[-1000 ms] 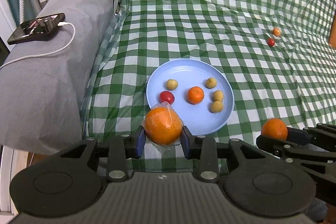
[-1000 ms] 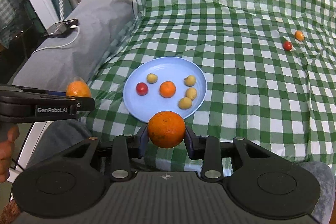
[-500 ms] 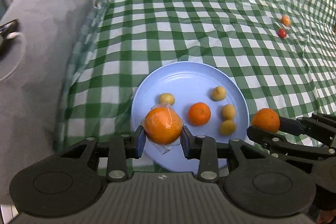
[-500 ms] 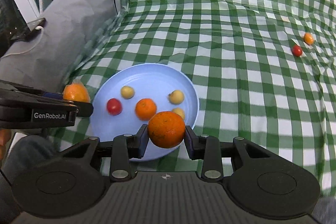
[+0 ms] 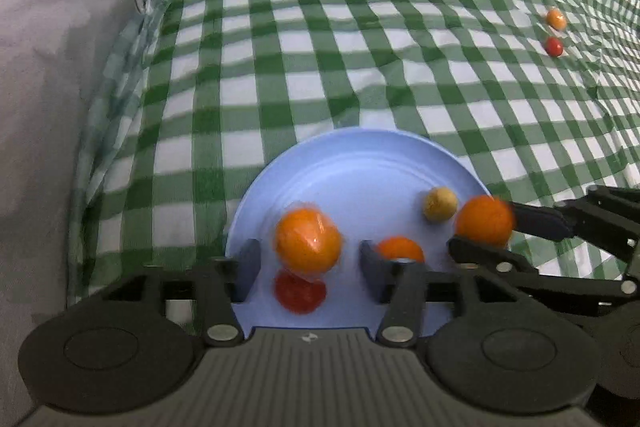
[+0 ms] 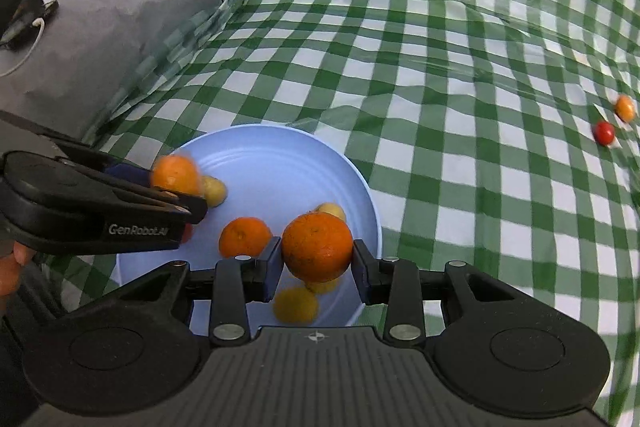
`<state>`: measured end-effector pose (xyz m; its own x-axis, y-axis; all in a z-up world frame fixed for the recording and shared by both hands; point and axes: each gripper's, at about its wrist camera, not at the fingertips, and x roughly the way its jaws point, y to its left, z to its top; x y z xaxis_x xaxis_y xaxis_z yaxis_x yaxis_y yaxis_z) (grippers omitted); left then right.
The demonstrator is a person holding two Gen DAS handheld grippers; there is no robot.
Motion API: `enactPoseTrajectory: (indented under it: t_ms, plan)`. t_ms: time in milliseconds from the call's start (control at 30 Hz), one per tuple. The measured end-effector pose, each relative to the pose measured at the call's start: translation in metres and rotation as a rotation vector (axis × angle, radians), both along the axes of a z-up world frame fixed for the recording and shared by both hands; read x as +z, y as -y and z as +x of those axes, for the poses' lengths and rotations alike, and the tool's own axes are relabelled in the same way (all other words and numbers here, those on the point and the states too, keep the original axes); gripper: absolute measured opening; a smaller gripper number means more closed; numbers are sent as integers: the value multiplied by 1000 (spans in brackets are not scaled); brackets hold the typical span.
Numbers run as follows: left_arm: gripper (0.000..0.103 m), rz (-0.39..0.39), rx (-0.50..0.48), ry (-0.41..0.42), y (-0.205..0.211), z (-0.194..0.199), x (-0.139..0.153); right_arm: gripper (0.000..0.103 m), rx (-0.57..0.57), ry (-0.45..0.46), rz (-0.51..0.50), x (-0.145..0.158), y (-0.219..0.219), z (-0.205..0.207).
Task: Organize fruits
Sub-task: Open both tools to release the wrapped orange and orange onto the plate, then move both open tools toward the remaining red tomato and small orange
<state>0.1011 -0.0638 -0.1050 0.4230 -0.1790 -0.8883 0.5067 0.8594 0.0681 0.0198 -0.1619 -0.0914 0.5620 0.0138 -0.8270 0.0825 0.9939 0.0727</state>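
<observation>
A light blue plate (image 5: 360,171) (image 6: 280,163) lies on the green checked cloth and holds a small orange (image 6: 245,237), a red tomato (image 5: 300,291) and several small yellow fruits. My left gripper (image 5: 310,261) is open over the plate; the plastic-wrapped orange (image 5: 308,241) sits loose between its spread fingers, blurred. My right gripper (image 6: 316,261) is shut on a large orange (image 6: 317,246) above the plate's near right edge. It also shows in the left wrist view (image 5: 485,219).
A small orange fruit (image 5: 556,19) (image 6: 625,107) and a red tomato (image 5: 554,46) (image 6: 604,132) lie on the cloth far right. A grey cushion (image 5: 52,67) (image 6: 120,15) borders the left, with a phone and cable (image 6: 24,23) on it.
Both grippers moved forward over the plate. The left gripper's fingers spread apart and let go of the wrapped orange. The right gripper still holds its orange.
</observation>
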Motion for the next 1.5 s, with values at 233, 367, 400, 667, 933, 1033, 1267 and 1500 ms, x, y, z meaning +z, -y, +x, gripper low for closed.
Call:
enactPoseTrajectory:
  t_ms: [233, 367, 400, 667, 933, 1033, 1267, 1500]
  plan:
    - [103, -17, 44, 58, -26, -15, 38, 86, -43, 37, -23, 28, 6, -25]
    - [103, 18, 103, 16, -42, -40, 53, 92, -68, 13, -14, 44, 1, -58]
    - [103, 18, 104, 12, -46, -49, 58, 93, -71, 6, -9, 48, -2, -67]
    - [103, -1, 131, -22, -71, -109, 85, 98, -90, 50, 4, 89, -18, -129]
    - [103, -24, 140, 20, -92, -154, 109, 98, -103, 121, -12, 115, -34, -171]
    - [103, -27, 135, 39, -99, -167, 115, 98, -104, 143, -14, 121, -39, -181]
    - [103, -37, 125, 67, -101, -184, 124, 98, -88, 180, -24, 130, -48, -196]
    - [103, -38, 116, 92, -97, -194, 130, 98, -87, 204, -30, 135, -50, -207]
